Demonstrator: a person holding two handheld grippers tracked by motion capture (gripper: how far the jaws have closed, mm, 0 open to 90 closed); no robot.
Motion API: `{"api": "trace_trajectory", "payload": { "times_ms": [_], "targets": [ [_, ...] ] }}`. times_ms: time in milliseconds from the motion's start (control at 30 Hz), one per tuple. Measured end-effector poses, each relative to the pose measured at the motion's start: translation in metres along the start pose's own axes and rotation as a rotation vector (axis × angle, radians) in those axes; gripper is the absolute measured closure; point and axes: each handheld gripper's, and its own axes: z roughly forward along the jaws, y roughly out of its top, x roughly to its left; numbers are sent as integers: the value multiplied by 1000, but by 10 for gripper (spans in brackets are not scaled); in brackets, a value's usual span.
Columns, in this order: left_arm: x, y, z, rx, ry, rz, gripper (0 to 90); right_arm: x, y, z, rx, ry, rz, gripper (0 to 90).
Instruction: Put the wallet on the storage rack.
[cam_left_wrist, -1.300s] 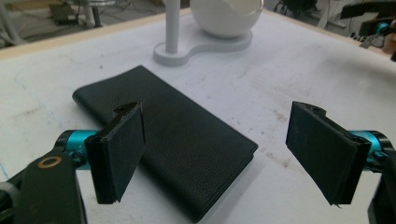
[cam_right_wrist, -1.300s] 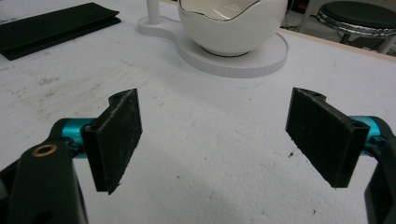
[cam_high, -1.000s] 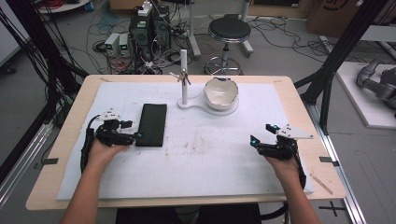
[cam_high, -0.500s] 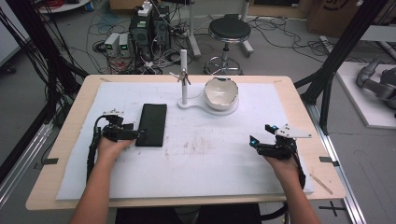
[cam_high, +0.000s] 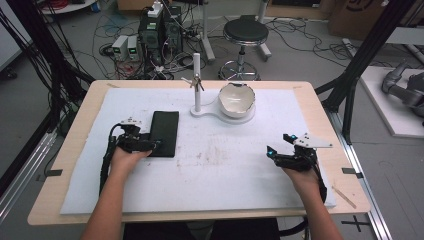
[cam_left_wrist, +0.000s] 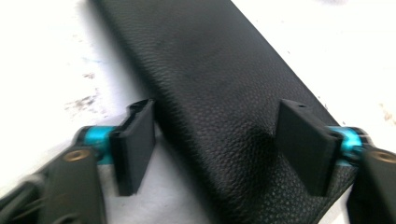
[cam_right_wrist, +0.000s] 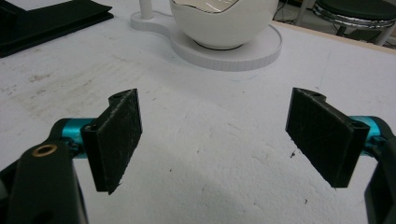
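Advanced, left hand-held gripper (cam_left_wrist: 217, 144) now straddles black case (cam_left_wrist: 219, 93).

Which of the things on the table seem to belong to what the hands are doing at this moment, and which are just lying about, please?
In play:
- black leather case, flat on the white mat
- left gripper, jaws open, one each side of the case's near end

Lying about:
- white bowl on its white stand
- right gripper, open over bare mat
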Motion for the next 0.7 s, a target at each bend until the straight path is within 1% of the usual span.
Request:
{"api": "trace_trajectory", "payload": {
  "times_ms": [67,100,200,267,300,367,433,500,567,633,700],
  "targets": [
    [-1,0,0,0,4,4,372,1,0,0,3,3,1,186],
    [-2,0,0,0,-1,5,399,1,0,0,4,1,-2,187],
    [-1,0,0,-5,-14,5,457,3,2,1,6,-8,-29,187],
    [0,0,0,-11,-33,1,507,5,3,1,8,-6,-38,187],
    [0,0,0,-16,-41,9,537,6,4,1,6,-8,-45,187],
    [1,0,-1,-32,-44,-1,607,7,4,2,7,-5,-47,187],
    [3,0,-1,-49,-58,-20,657,7,4,1,8,-5,-46,187],
    [6,0,-3,-64,-79,-36,718,6,4,0,5,-8,-45,187],
    [8,0,-5,-77,-96,-39,758,5,4,0,4,-10,-43,187],
    [8,1,-7,-99,-118,-36,774,5,3,0,4,-8,-42,187],
    [8,3,-12,-128,-157,-29,787,5,3,0,3,-8,-42,187]
  ]
}}
